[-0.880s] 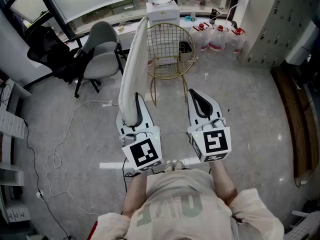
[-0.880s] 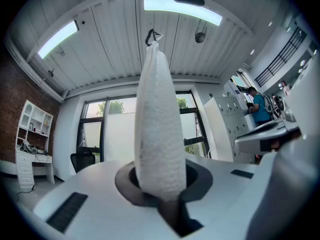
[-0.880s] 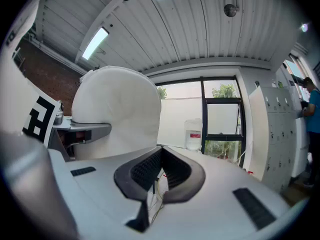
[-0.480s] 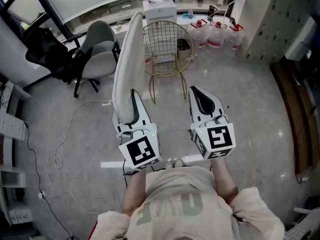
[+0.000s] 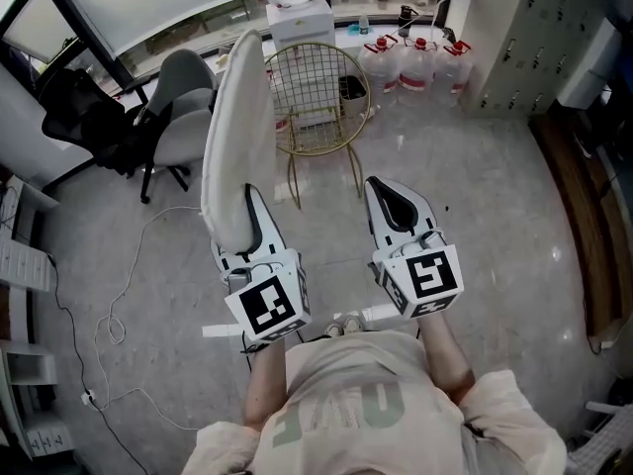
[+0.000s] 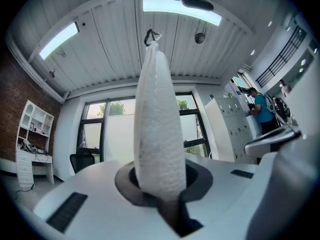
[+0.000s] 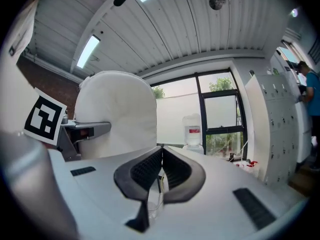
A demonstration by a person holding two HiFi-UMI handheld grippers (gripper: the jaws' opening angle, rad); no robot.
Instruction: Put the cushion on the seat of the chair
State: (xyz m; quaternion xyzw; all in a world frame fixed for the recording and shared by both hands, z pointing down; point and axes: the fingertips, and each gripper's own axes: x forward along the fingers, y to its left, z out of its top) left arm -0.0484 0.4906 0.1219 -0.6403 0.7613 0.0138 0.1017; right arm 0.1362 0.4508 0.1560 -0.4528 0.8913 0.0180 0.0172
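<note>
Left gripper (image 6: 162, 186): jaws clamped on the lower edge of the cushion, pads pressing its 2 faces.
Cushion (image 5: 237, 132): white and thick, held on edge in the air, rising from the left gripper toward the chair.
Right gripper (image 7: 160, 170): jaws together, gripping nothing, held level beside the left one.
Chair (image 5: 318, 97): gold wire frame on the floor (image 5: 475, 216) ahead of both grippers; the cushion's top overlaps its left rim in the head view, probably without touching.
Grey office chair (image 5: 183, 107): left of the wire chair.

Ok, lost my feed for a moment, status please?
Left gripper shut on cushion, held upright. Right gripper shut, empty. Gold wire chair ahead, cushion not on seat yet. Nothing seen blocking.
</note>
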